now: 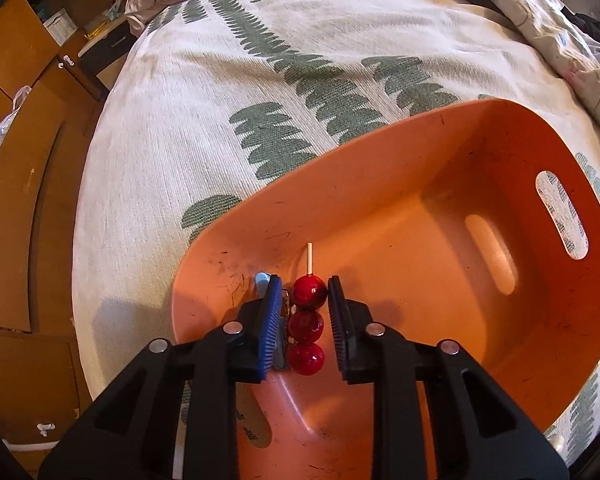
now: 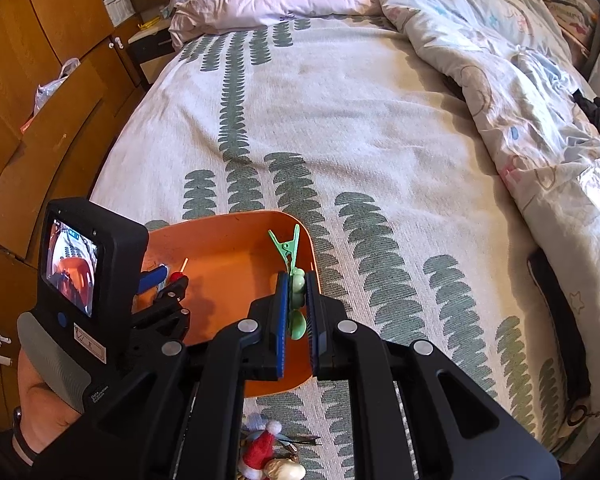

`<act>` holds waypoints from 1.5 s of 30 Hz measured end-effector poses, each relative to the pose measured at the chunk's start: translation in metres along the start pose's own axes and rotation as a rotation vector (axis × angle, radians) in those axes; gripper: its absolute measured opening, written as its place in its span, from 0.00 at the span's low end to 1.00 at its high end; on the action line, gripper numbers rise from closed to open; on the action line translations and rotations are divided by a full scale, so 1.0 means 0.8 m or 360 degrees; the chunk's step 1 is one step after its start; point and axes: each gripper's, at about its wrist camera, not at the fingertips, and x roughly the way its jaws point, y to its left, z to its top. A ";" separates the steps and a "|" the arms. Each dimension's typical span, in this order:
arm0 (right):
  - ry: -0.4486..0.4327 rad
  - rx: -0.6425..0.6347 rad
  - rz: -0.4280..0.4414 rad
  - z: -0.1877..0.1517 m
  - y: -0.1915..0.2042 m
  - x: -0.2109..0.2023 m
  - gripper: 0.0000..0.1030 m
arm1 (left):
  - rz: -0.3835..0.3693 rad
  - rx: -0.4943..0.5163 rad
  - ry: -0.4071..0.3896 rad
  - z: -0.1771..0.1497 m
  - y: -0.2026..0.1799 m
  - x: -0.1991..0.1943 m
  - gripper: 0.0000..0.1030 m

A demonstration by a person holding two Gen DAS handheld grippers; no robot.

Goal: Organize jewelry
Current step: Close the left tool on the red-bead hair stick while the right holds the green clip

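Two grippers work over an orange basket (image 1: 480, 152) set on a bed (image 2: 340, 120) with a cream cover printed in green leaves. Wooden cupboards (image 2: 40, 80) stand along the left; a rumpled quilt (image 2: 520, 100) lies at the right. The left gripper (image 1: 305, 312) has its jaws around a red-bead hairpin (image 1: 307, 320) inside the basket, the pads just clear of it. The right gripper (image 2: 298, 312) pinches a green clip (image 2: 290, 256) over the basket's rim.
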 end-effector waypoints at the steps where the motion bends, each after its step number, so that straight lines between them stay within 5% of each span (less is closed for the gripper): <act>1: -0.0001 0.0004 0.0003 0.000 -0.002 -0.001 0.08 | -0.0008 -0.0008 0.0002 0.002 0.002 0.000 0.23; 11: -0.0004 0.0004 0.0009 0.001 -0.004 -0.003 0.08 | -0.0035 -0.0003 0.0006 -0.001 -0.002 -0.003 0.17; 28: -0.0008 0.0007 0.0006 0.001 -0.003 -0.005 0.08 | -0.0135 -0.0038 0.0058 0.003 -0.001 0.005 0.22; 45: -0.0027 0.0022 0.0011 0.003 -0.003 -0.010 0.08 | -0.0114 -0.0075 0.0012 0.003 -0.003 0.003 0.20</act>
